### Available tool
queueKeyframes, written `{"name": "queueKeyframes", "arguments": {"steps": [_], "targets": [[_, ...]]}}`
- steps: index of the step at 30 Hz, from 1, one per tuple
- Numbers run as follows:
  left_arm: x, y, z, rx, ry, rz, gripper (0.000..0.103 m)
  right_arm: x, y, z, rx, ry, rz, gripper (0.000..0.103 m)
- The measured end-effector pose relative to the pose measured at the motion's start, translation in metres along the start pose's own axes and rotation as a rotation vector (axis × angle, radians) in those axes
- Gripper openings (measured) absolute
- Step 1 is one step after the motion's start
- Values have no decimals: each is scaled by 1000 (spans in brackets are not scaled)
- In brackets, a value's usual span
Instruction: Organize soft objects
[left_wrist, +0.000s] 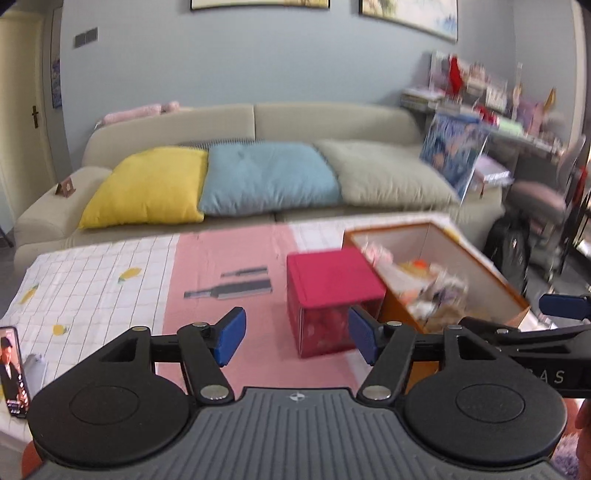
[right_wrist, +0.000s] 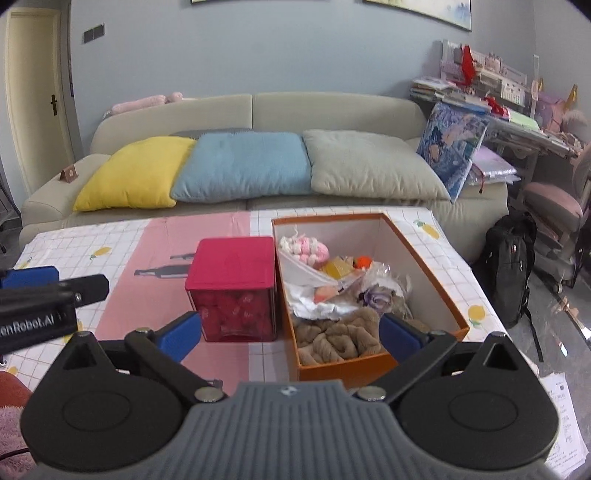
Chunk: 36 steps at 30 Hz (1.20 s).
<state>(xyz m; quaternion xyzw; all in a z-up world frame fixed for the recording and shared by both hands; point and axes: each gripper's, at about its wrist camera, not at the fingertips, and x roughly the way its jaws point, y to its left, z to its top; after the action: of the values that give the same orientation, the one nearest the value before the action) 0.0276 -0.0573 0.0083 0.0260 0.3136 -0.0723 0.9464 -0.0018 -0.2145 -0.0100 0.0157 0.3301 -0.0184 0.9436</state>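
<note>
An orange box stands on the table and holds soft things: a brown knitted cloth, a pink and white plush, a purple fabric flower and white wrapping. It also shows, blurred, in the left wrist view. A red-lidded see-through cube stands just left of it. My left gripper is open and empty, near the cube. My right gripper is open and empty, in front of the orange box.
The table has a pink and white checked cloth. A phone lies at its left edge. Behind stands a sofa with yellow, blue and grey-green cushions. A black backpack and a cluttered desk are at the right.
</note>
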Motion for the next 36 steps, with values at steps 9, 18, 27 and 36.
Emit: {"name": "queueKeyframes", "arguments": {"steps": [9, 18, 27, 36], "targets": [[-1, -6, -5, 40, 35, -3, 84, 12, 0, -10, 7, 90, -3, 100], [1, -2, -2, 21, 51, 21, 85, 9, 2, -7, 0, 67, -11, 100], [1, 0, -1, 23, 58, 39, 85, 8, 2, -7, -8, 58, -15, 100], [0, 0, 0, 24, 52, 41, 85, 6, 6, -6, -28, 33, -21, 100]]}}
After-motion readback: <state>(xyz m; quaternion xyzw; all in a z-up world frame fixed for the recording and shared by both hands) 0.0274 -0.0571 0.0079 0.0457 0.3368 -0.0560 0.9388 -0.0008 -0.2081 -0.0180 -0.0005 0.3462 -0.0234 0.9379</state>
